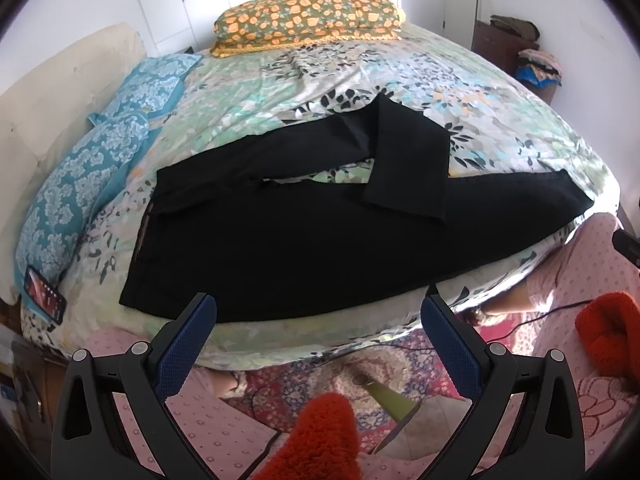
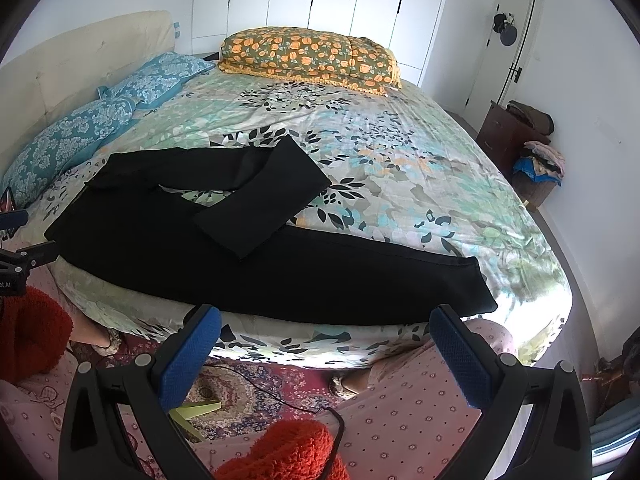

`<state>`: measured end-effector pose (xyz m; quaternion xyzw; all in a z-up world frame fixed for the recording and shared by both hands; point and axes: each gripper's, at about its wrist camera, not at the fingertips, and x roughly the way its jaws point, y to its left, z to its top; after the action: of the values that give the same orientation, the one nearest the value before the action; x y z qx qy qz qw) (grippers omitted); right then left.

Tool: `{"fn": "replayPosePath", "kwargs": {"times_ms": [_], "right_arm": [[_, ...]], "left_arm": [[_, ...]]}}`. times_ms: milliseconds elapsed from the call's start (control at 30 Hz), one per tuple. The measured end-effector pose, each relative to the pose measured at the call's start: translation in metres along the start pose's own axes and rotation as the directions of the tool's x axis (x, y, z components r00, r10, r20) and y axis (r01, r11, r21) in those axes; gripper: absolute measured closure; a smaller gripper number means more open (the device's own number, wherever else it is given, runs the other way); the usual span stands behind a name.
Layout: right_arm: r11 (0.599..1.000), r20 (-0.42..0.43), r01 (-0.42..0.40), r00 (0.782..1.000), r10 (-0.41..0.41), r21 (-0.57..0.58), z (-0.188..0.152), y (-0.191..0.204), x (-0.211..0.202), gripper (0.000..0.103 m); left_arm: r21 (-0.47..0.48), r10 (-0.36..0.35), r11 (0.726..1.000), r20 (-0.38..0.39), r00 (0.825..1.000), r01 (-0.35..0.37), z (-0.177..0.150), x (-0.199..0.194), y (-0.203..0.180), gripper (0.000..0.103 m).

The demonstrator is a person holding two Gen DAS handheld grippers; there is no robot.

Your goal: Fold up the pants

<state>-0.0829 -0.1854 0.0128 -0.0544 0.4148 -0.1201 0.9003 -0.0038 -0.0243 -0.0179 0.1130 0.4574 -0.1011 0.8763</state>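
Black pants lie spread on the floral bedsheet, waistband to the left, near leg stretched right along the bed's front edge. The far leg is bent back, its cuff resting across the near leg. They also show in the right wrist view. My left gripper is open and empty, held just short of the bed's front edge, in front of the pants' near hem. My right gripper is open and empty, at the front edge below the stretched leg.
An orange-flowered pillow lies at the far side, blue patterned pillows along the cream headboard at left. A phone lies at the bed's left corner. A dark dresser and laundry basket stand at right. A cable crosses the rug.
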Motion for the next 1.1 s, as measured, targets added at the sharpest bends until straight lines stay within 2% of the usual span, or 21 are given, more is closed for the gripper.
{"fn": "replayPosePath", "kwargs": {"times_ms": [1100], "right_arm": [[1.000,-0.013,-0.012,1.000,0.011,-0.017,-0.0008,0.0049,0.0030,0.000]], "left_arm": [[0.012,-0.002,1.000,0.000,1.000,0.002,-0.0007,0.0012,-0.0052,0.001]]}}
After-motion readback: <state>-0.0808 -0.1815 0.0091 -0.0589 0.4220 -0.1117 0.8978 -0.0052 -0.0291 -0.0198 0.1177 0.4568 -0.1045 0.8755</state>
